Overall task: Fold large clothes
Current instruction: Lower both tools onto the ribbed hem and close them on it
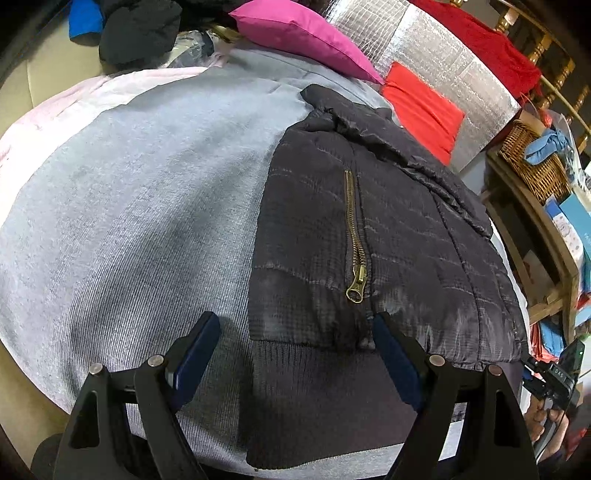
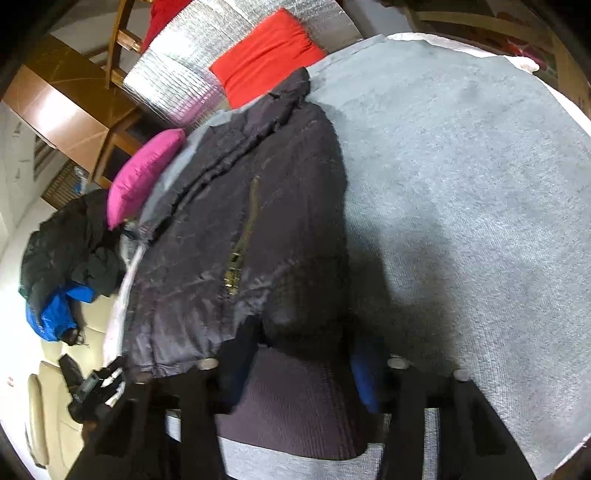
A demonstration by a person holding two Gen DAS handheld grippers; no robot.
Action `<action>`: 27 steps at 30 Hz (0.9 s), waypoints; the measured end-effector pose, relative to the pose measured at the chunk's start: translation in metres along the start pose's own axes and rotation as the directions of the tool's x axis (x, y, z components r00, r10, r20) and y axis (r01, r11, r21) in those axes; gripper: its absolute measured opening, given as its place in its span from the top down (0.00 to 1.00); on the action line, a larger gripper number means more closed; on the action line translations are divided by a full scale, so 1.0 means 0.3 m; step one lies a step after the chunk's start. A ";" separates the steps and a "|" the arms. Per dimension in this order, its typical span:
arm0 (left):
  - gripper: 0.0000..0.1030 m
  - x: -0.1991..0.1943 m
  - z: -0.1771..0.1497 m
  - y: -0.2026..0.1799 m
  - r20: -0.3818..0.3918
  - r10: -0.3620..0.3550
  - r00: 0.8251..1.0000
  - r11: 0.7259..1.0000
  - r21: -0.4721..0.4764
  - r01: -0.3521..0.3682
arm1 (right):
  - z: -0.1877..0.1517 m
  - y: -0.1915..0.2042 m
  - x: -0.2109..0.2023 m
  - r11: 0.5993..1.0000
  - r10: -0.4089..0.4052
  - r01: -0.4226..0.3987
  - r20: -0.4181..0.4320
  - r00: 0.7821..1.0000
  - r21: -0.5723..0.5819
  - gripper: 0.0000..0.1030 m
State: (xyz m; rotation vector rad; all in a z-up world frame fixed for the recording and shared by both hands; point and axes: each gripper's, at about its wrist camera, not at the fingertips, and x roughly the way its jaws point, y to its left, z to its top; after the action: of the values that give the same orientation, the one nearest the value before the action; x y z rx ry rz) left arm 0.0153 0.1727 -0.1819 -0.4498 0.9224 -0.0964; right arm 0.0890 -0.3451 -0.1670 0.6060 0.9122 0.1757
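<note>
A black quilted jacket [image 1: 369,221] [image 2: 258,221] with a brass zip [image 1: 356,258] lies flat on a grey blanket [image 1: 129,221] [image 2: 461,184]. Its ribbed hem [image 1: 314,387] [image 2: 295,398] faces me. My left gripper [image 1: 295,343] hangs open over the hem's left corner, with one blue pad [image 1: 199,350] above the blanket and the other above the jacket. My right gripper [image 2: 301,373] straddles the hem in a blurred view. The ribbed cloth fills the gap between its pads [image 2: 365,384] and touches both. A hand on the right gripper shows at the left wrist view's lower right edge.
A pink cushion [image 1: 303,33] [image 2: 144,173] and a red cushion [image 1: 421,110] [image 2: 266,55] lie beyond the jacket's collar against a silver foil mat [image 1: 424,44]. Dark and blue clothes [image 2: 62,266] are piled on a cream surface. A wicker basket [image 1: 532,166] sits on wooden shelves.
</note>
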 end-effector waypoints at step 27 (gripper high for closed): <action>0.20 0.029 -0.011 -0.026 0.014 0.043 0.999 0.998 0.055 -0.044 | -0.015 0.037 0.024 0.995 -0.070 0.066 -0.049 0.996 -0.080 0.56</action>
State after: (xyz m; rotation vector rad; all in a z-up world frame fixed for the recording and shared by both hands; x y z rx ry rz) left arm 0.0187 0.1622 -0.1869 -0.3788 0.9144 -0.0790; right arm 0.0912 -0.3311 -0.1679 0.4990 0.9700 0.1657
